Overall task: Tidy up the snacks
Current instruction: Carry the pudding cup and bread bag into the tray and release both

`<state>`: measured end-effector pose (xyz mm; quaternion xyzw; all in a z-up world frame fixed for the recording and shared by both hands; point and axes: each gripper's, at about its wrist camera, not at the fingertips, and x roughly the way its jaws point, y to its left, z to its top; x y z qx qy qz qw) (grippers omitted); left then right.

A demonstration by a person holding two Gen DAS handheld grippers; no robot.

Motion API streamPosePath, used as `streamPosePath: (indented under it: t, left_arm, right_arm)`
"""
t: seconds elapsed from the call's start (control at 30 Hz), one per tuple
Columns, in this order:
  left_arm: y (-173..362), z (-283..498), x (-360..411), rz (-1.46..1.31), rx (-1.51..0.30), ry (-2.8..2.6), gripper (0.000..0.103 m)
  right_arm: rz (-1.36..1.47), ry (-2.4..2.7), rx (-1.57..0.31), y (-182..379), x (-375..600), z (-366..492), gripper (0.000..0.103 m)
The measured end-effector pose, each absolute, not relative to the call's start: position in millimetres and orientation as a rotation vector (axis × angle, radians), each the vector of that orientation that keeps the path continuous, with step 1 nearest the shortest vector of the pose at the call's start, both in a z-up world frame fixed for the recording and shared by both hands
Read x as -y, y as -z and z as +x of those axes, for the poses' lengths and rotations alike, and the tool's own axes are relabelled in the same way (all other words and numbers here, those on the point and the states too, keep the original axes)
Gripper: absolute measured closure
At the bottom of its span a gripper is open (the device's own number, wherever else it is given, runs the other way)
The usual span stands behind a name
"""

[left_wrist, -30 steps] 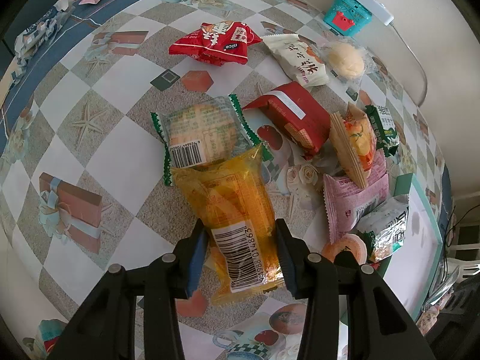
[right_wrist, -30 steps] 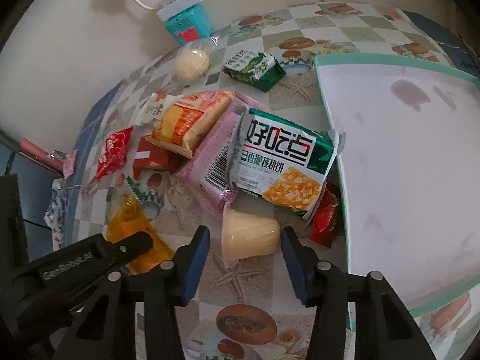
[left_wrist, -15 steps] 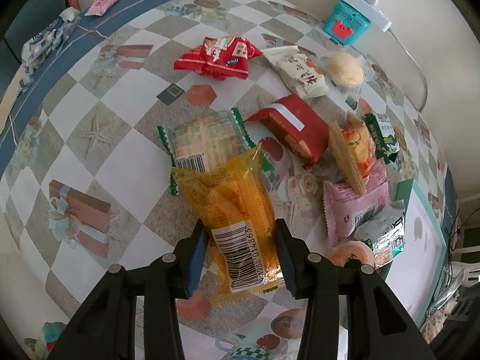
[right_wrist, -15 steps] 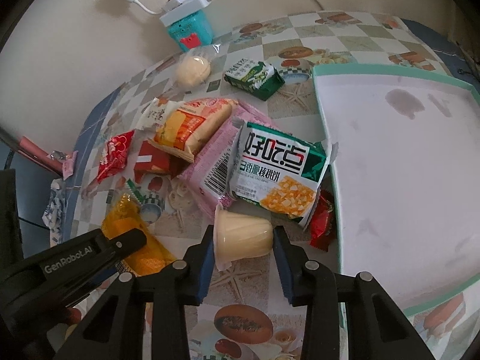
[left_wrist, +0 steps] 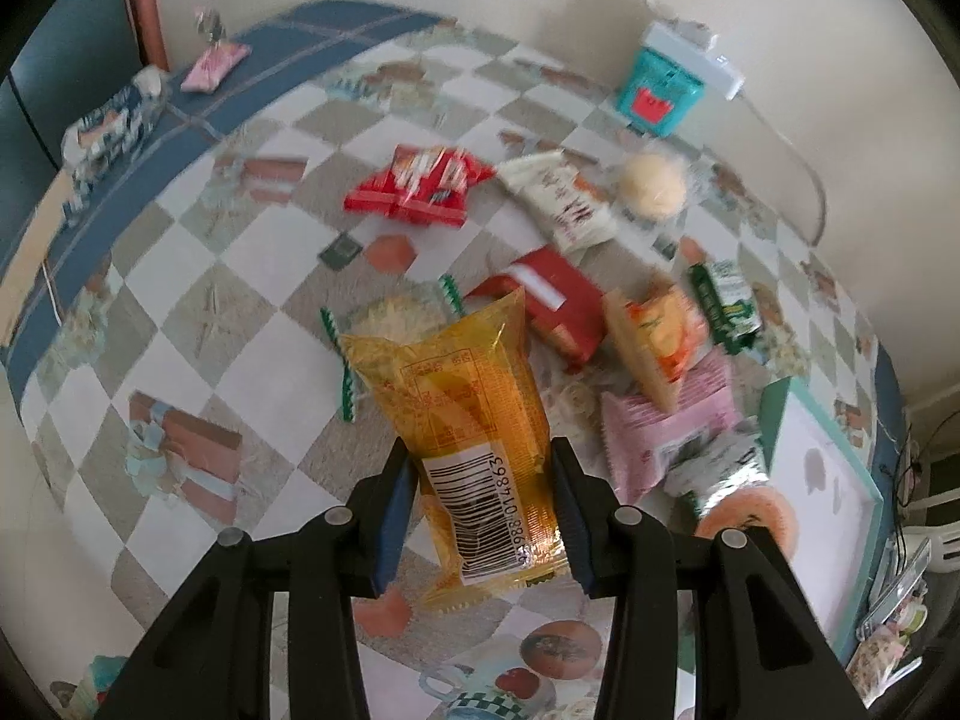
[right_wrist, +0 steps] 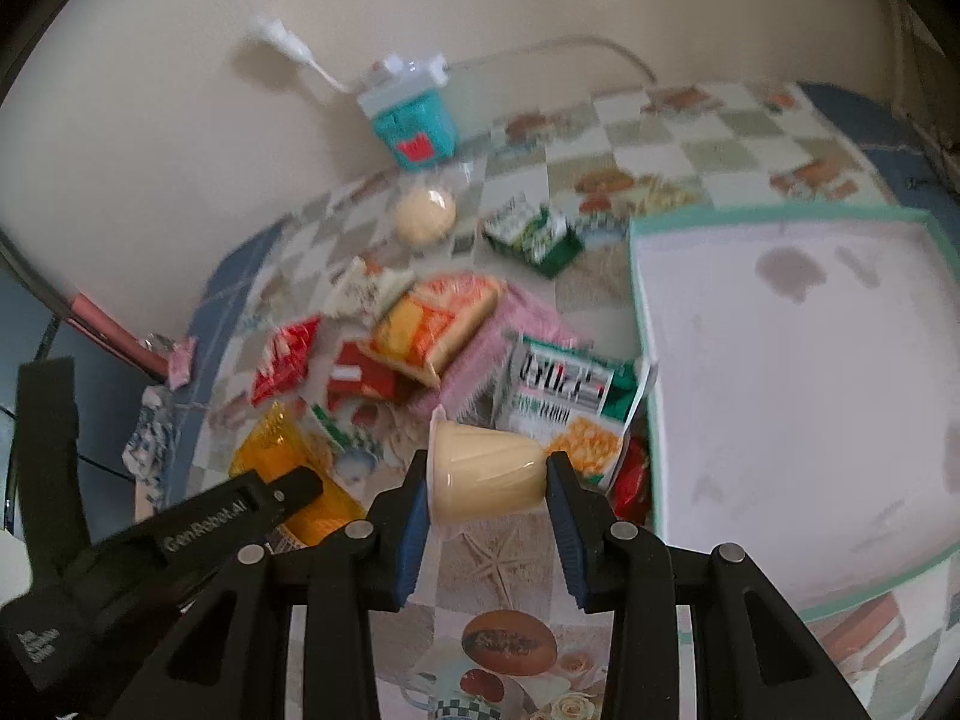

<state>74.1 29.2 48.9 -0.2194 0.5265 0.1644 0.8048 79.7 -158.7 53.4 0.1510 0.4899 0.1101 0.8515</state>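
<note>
My left gripper [left_wrist: 483, 516] is shut on a yellow snack packet [left_wrist: 462, 414] with a barcode, held clear above the table. My right gripper [right_wrist: 487, 504] is shut on a cream pudding cup [right_wrist: 486, 468] lying on its side between the pads, also lifted. The yellow snack packet [right_wrist: 270, 450] and the left gripper's black body show at the lower left of the right wrist view. On the checked tablecloth lies a heap of snacks: a red packet [left_wrist: 420, 186], a red box [left_wrist: 549, 300], a pink packet [left_wrist: 666, 432], an orange wafer pack [right_wrist: 432, 324], a green-and-white biscuit bag [right_wrist: 570, 402].
A white tray with a teal rim [right_wrist: 645, 360] lies right of the heap, stained inside. A teal box [right_wrist: 411, 126] with a white power strip stands by the wall. A round bun in clear wrap [right_wrist: 426, 213] and a small green pack [right_wrist: 534, 231] lie near it.
Both grippers have risen with their loads, so the table looks farther off. The right jaws closed from loose around the pudding cup to pressing on it.
</note>
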Motion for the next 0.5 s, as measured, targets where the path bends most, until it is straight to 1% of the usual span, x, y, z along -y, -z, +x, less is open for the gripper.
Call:
streamPosePath:
  t: [0.2,0.5]
  left_arm:
    - [-68.0,81.4,-9.4,-0.413,-1.082,-0.314,0.058]
    - [-99.6,103.1,58.3,-0.24,-1.0,-0.195,0.057]
  right_arm:
    - [0.306,-0.166,-0.95,-76.7,179.8,79.1,0.064]
    - [0.34,-0.005,-0.907,-80.4,237.7,87.1,0.064]
